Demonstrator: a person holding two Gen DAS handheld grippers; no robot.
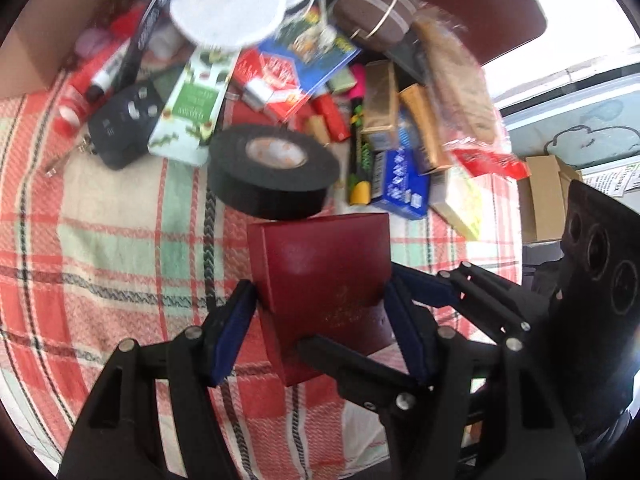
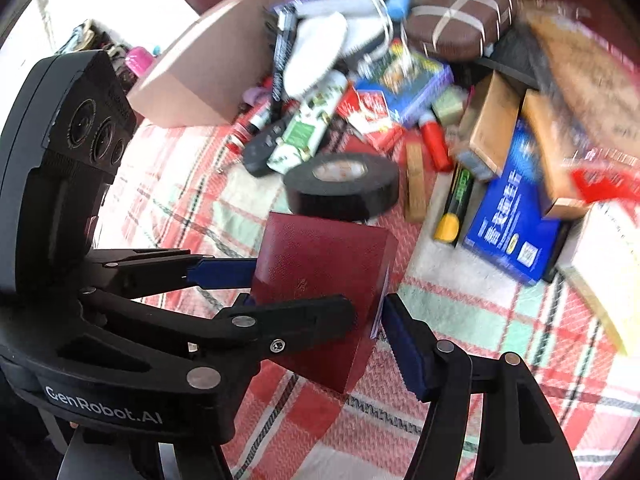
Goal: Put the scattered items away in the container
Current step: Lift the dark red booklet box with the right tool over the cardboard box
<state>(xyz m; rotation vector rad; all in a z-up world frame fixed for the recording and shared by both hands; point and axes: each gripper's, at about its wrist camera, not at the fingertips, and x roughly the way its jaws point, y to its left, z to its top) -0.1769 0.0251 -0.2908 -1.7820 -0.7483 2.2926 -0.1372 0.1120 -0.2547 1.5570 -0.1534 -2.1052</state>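
Observation:
A dark red box [image 1: 320, 276] with gold print is held above a plaid cloth [image 1: 100, 240]. My left gripper [image 1: 320, 320] is shut on its two sides. My right gripper [image 2: 316, 312] is shut on the same red box [image 2: 320, 268], its fingers crossing the left gripper's. A black tape roll [image 1: 272, 172] lies just beyond the box, also in the right wrist view [image 2: 344, 188]. Behind it lies a heap of scattered items. A brown cardboard container [image 2: 212, 60] stands at the far left, seen also in the left wrist view [image 1: 44, 44].
The heap holds a blue box [image 2: 516, 216], gold boxes [image 1: 382, 104], a black remote [image 1: 124, 124], a green-white packet [image 1: 192, 108], red markers [image 1: 96, 76], a brown striped case [image 2: 460, 20], a white disc [image 1: 228, 0] and a yellow pad [image 1: 464, 200]. Cardboard boxes [image 1: 548, 200] sit off the table's right.

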